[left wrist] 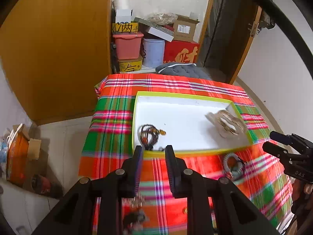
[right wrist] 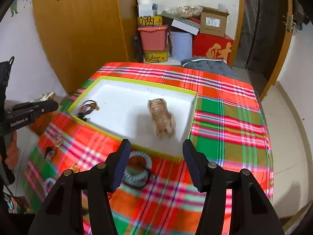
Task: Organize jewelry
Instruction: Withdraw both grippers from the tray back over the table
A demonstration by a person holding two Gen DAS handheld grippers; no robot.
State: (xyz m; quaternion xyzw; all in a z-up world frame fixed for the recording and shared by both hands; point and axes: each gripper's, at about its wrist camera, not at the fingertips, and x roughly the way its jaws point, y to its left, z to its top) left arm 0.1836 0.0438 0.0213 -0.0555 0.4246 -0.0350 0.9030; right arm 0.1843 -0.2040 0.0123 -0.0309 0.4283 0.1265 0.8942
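Observation:
A white tray with a yellow-green rim lies on the plaid cloth. In it lie a dark beaded bracelet with orange beads and a blurred bundle of gold bangles. A white-bead bracelet with a black cord lies on the cloth before the tray. My left gripper is open and empty just short of the tray's near rim. My right gripper is wide open and empty above the white-bead bracelet. More small jewelry lies at the cloth's left.
The table with the plaid cloth stands by a wooden wardrobe. Stacked boxes and tubs stand behind it. A grey cushion lies at the far edge. Cardboard boxes sit on the floor left.

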